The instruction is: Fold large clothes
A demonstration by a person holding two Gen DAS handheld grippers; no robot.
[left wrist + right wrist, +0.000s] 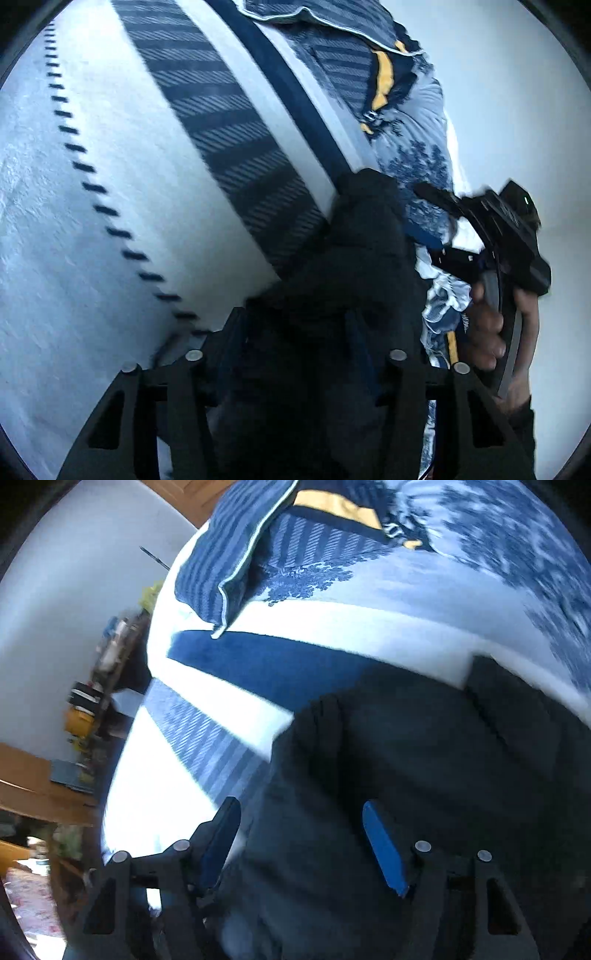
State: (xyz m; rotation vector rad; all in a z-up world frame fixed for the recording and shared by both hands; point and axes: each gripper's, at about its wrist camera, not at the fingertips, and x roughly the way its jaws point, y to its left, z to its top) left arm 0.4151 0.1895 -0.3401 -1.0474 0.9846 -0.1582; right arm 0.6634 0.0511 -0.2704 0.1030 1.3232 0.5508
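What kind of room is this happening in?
Most likely a bedroom: a blue-and-white striped bedspread covers a bed, a blue striped pillow lies on it, and a cluttered wooden shelf stands by the white wall.

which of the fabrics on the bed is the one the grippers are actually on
The black garment: plain and dark, it lies between the right gripper's open fingers and bunches in the left gripper. The striped blue pillow and floral cloth lie farther off.

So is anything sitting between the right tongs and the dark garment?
Nothing visible. The dark garment already lies between the open right tongs, over the striped bedspread. The striped pillow sits farther off on the bed. The left tongs seem buried in the same cloth; their grip is hidden.
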